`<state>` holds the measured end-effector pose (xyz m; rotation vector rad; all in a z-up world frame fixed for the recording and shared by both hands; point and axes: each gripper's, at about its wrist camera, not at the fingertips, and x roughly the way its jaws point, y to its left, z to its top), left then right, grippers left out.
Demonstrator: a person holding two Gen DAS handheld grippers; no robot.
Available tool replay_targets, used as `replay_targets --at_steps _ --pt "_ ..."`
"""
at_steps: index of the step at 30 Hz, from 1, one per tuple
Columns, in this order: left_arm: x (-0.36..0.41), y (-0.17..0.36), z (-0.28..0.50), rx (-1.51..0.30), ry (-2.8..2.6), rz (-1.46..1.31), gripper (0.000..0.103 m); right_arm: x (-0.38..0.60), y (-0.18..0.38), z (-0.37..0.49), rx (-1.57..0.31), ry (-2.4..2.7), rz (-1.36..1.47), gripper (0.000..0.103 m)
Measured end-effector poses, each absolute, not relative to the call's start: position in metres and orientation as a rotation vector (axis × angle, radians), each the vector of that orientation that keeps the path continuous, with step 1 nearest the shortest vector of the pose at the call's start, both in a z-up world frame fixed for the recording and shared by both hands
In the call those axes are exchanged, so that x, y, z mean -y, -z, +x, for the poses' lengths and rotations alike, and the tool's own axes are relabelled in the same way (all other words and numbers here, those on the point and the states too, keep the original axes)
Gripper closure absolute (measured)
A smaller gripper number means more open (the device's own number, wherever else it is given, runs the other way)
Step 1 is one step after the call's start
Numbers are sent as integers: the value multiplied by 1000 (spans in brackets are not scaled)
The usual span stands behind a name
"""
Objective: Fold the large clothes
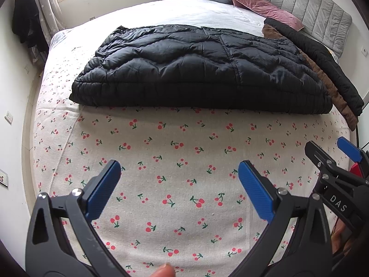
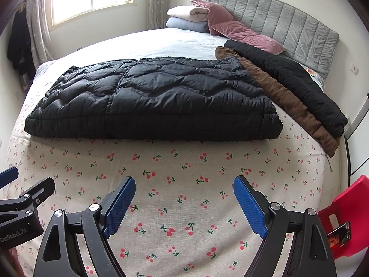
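A black quilted puffer coat (image 1: 198, 69) lies folded into a thick flat rectangle across the middle of the bed; it also shows in the right wrist view (image 2: 150, 99). My left gripper (image 1: 180, 168) is open and empty, held above the cherry-print sheet (image 1: 184, 150) in front of the coat's near edge. My right gripper (image 2: 184, 184) is open and empty, also above the sheet, short of the coat. The right gripper shows at the right edge of the left wrist view (image 1: 332, 150). The left gripper shows at the left edge of the right wrist view (image 2: 25, 184).
A brown garment (image 2: 286, 99) and a black jacket (image 2: 290, 78) lie along the bed's right side. Pink pillows (image 2: 239, 32), folded blankets (image 2: 186, 17) and a grey headboard (image 2: 288, 23) are at the back. A red chair (image 2: 348, 207) stands at the right. Dark clothes (image 2: 18, 46) hang at the left.
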<state>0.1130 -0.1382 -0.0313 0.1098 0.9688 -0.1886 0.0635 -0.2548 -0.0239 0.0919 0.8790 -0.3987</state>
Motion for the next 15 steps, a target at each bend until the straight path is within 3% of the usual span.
replay_targets --at_steps 15 --pt "137 31 113 -965 184 111 2 255 24 63 -877 397 94 15"
